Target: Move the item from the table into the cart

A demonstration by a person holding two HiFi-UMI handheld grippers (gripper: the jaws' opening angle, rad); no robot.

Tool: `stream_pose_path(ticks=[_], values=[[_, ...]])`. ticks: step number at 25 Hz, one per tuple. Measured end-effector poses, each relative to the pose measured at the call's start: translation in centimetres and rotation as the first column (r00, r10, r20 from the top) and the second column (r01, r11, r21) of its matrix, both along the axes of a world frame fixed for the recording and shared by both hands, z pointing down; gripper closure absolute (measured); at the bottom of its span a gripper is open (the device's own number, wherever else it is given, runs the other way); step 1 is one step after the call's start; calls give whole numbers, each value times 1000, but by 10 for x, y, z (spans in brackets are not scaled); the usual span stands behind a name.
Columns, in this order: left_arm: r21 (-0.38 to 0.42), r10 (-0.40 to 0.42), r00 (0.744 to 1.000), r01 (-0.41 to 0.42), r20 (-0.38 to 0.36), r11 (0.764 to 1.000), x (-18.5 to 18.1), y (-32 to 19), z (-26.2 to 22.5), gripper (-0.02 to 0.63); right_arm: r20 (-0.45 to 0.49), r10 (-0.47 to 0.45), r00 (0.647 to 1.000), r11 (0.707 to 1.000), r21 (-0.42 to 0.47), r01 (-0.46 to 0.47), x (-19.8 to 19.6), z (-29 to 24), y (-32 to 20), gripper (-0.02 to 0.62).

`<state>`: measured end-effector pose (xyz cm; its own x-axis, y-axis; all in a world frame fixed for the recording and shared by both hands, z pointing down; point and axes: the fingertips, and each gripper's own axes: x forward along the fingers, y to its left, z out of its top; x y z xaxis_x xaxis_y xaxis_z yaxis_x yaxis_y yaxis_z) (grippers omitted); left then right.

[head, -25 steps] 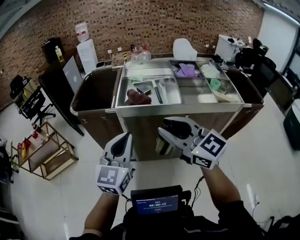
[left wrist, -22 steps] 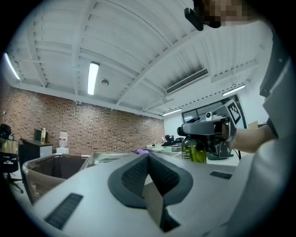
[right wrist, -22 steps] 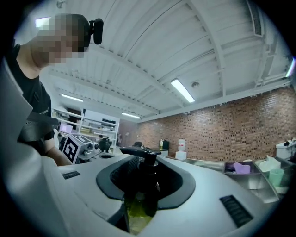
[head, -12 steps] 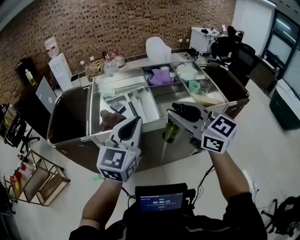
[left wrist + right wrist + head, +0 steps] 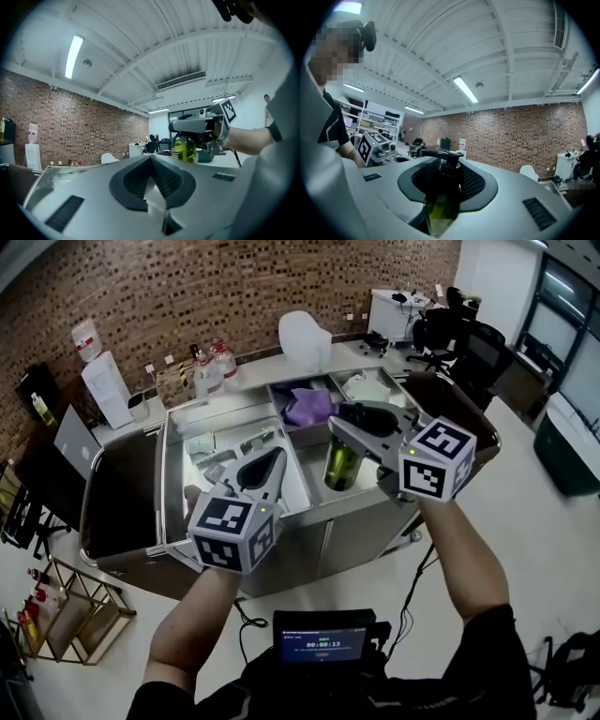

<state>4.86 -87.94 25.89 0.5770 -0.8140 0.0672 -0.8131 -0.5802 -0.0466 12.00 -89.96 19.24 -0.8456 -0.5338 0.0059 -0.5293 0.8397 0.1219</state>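
- The cart [image 5: 349, 532] lies closer beneath the person than half a second ago, with its steel trays now under both grippers.
- The right gripper [image 5: 349, 427] has moved forward from in front of the cart's front edge to above its middle trays. Its jaws are still clamped, partly closed, on the neck of the pump bottle.
- The left gripper [image 5: 267, 470] has also advanced over the trays. Its jaws are together with nothing between them.
- The green pump bottle [image 5: 341, 465] hangs upright in the air over the cart, not yet set down.
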Motion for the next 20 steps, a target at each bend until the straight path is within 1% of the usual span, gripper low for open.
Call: stream_pose_path(ticks=[1, 3, 7, 11, 14, 15, 20], values=[[-5, 1, 1000, -1, 8, 1000, 7, -9, 0, 597, 1, -9, 1000, 1000, -3, 9, 1, -1, -12, 492], [-6, -22, 1000, 22, 13, 1000, 16, -30, -2, 597, -2, -25, 1000, 1000, -4, 25, 3, -3, -36, 492], [-15, -117, 993, 117, -10, 993, 26, -68, -7, 597, -16, -76, 997, 997, -3, 76, 10, -7, -76, 492], [-8, -230, 973, 230, -18, 973, 27, -107, -9, 597, -27, -123, 992, 992, -6, 123, 16, -8, -115, 492], [-31, -281, 957, 280, -66, 959, 22, -130, -3, 597, -37, -139, 990, 990, -27, 138, 13, 6, -142, 492], [-38, -292, 954, 290, -71, 956, 20, -136, 1, 595, -36, -141, 989, 990, -36, 140, 11, 13, -150, 492], [-38, -315, 949, 315, 3, 948, 7, -168, 26, 595, -31, -128, 991, 988, -90, 124, -6, 49, -185, 491]])
